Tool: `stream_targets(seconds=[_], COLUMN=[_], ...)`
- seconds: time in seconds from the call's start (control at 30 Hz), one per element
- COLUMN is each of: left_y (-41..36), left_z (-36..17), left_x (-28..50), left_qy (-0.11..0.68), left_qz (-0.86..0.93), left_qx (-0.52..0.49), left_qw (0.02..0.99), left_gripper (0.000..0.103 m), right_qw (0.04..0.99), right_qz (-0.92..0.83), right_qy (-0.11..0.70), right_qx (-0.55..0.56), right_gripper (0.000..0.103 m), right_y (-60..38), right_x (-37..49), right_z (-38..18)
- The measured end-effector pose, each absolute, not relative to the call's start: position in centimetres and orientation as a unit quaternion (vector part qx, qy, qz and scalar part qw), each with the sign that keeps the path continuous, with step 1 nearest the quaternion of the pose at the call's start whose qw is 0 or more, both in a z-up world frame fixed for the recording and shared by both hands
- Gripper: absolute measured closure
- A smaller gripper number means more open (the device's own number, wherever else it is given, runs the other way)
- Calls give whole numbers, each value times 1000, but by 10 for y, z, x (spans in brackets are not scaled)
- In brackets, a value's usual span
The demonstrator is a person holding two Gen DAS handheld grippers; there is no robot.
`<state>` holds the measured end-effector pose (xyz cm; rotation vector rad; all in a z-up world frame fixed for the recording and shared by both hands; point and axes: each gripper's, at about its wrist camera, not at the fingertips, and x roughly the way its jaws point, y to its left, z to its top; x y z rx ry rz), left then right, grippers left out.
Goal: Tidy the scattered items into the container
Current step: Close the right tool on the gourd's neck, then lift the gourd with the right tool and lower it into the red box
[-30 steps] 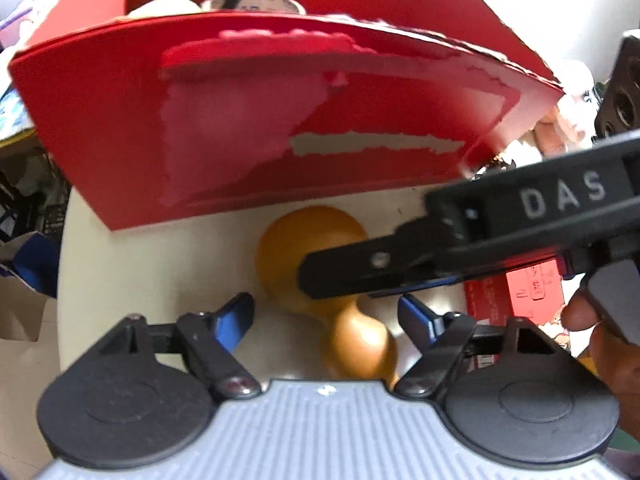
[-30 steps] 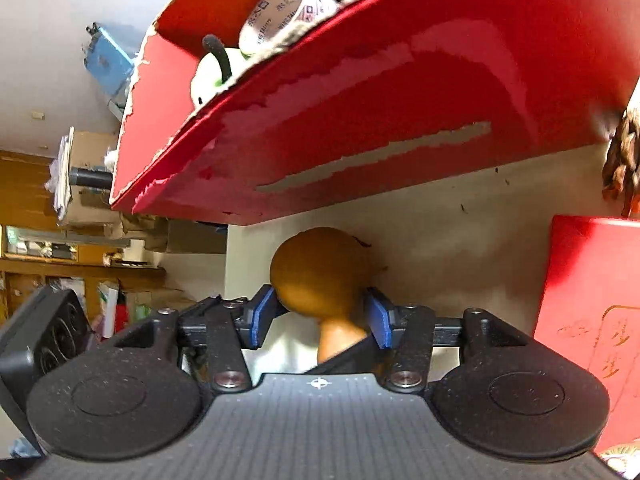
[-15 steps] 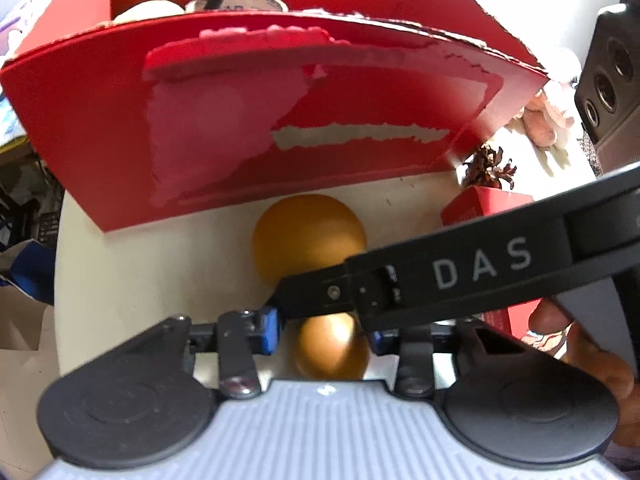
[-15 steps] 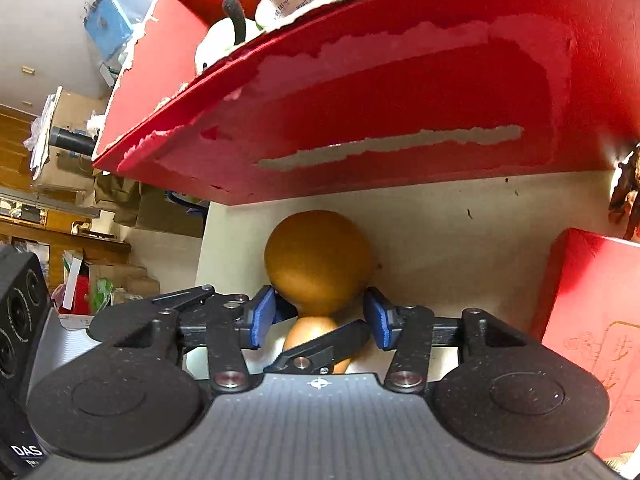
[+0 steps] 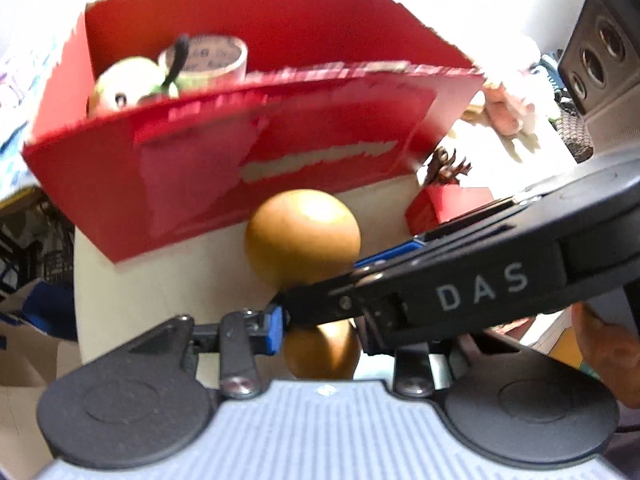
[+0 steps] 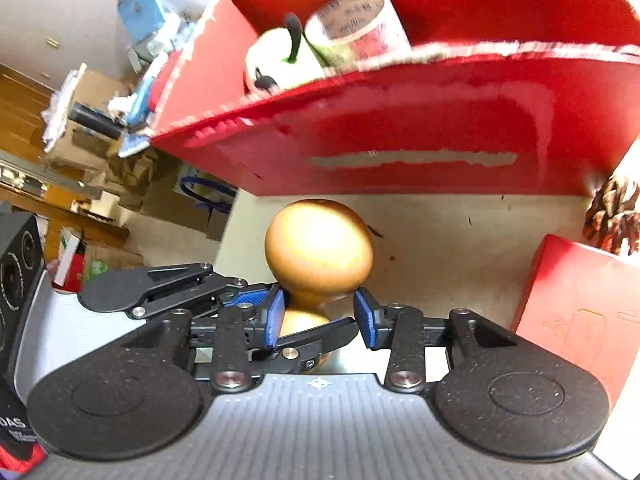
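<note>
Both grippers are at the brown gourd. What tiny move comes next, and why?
Probably lift the gourd toward the red box. Both the left gripper and the right gripper bracket its narrow neck, and the box, already holding a tape roll, stands open just behind.

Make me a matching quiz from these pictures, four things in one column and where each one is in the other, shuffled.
Things:
1. gourd
2. tape roll
3. pine cone
4. plush toy

Places:
A. on the small red box
B. in the big red box, left of the tape
C. between both claws
D. in the big red box, right of the plush

Pairs: 1-C, 2-D, 3-A, 4-B
</note>
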<state>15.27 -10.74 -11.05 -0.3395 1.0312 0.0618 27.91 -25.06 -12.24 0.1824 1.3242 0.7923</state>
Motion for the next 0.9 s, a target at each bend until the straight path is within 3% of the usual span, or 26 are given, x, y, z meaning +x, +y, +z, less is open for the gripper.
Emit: stream_targets(seconds=[0.4, 0.9], left_y=[-116, -86], left_z=[-47, -3], left_x=[150, 225], left_qy=[426, 374], left_qz=[-5, -15], left_qx=[-128, -100], left_qw=[896, 922], left_gripper=[72, 71], right_qw=[753, 809], right_qz=[373, 355], right_qy=[532, 457], right_qx=[103, 103], right_gripper=[64, 64], right_y=[-279, -282], right_x=[274, 337], right_z=[-67, -18])
